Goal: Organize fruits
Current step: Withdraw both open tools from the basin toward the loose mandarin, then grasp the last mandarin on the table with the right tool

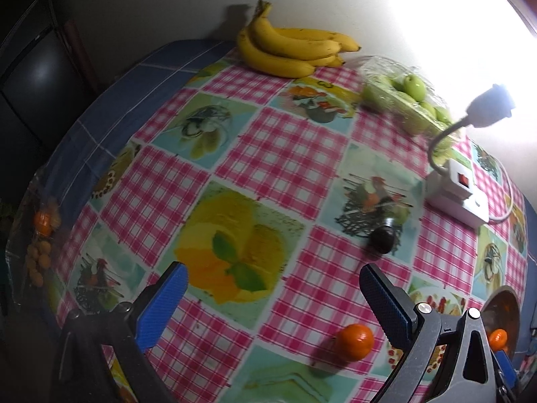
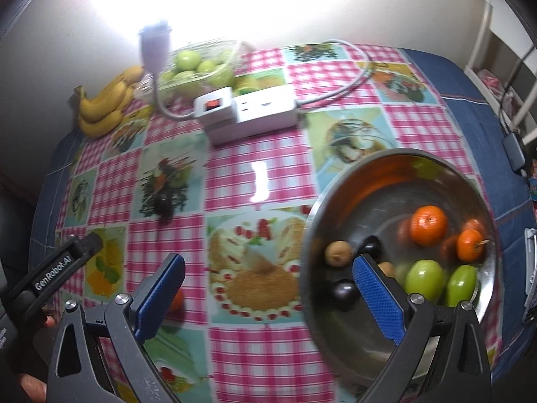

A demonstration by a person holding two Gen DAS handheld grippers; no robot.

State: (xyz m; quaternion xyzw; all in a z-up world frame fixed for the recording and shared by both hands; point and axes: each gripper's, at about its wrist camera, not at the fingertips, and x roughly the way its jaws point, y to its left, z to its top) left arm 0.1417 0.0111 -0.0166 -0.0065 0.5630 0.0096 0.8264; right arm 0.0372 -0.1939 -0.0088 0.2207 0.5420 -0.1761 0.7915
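My left tongs (image 1: 273, 290) hang wide and empty over the bench (image 1: 302, 154). The loose orange (image 1: 355, 342) lies just below and to the right of their right finger, almost under it; being round, it has no long axis to line up with. My right tongs (image 2: 268, 273) are also wide and empty, beside the steel bowl (image 2: 339, 188) that holds the sorted fruit. I judge the left the nearer to the orange. The dark plum (image 1: 382, 239) lies farther ahead, to the right.

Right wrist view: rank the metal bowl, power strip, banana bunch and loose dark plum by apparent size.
1. metal bowl
2. power strip
3. banana bunch, close to the strip and farther away, so unsure
4. dark plum
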